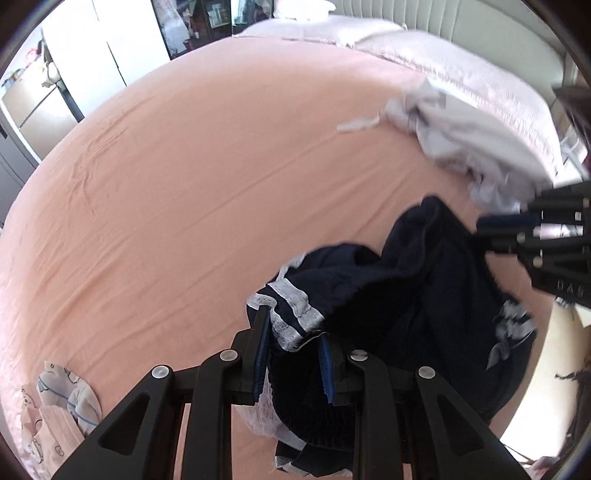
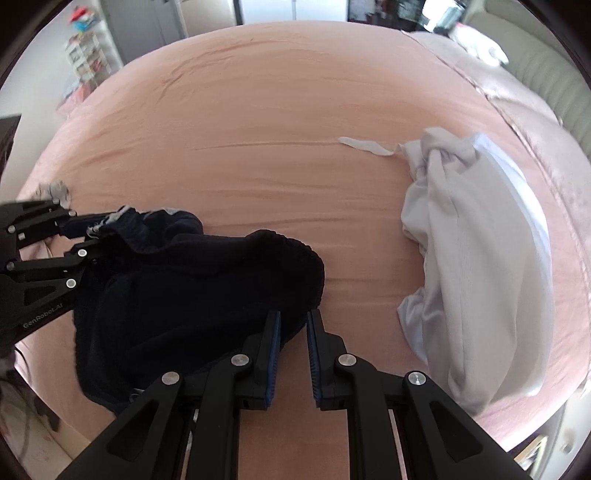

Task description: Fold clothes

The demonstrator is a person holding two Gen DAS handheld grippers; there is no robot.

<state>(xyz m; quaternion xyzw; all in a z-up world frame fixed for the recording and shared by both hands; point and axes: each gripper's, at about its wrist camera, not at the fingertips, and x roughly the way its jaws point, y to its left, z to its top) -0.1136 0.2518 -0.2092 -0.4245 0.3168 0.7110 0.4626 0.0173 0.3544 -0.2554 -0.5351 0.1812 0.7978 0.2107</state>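
Your left gripper [image 1: 293, 345] is clamped on the dark navy garment [image 1: 406, 295] at an edge with white striped trim [image 1: 291, 314] — the cloth is bunched between the two blue pads and hangs down past them. Your right gripper [image 2: 293, 343] also has its jaws drawn close on the same garment; in its own view the gathered dark edge [image 2: 295, 266] is pinched between the fingers near their tips, and in the left view its tips bite into the cloth's far edge.

The navy garment is strung between your two grippers above the pink bed sheet [image 1: 184, 184], sagging in loose folds in the middle. A white bow-shaped print [image 1: 506, 332] shows on its lower part in the left view.

On the sheet off to the right of the garment, well apart from it, lies a crumpled white garment [image 2: 480, 258], with a thin white strip [image 2: 364, 146] stretched out flat beside its top end. Beyond it sits a folded pale lilac blanket [image 1: 461, 74] against the padded headboard [image 1: 443, 18]. In the left view's lower corner — near the bed's edge — lies a small pile of pale printed clothes [image 1: 62, 398].
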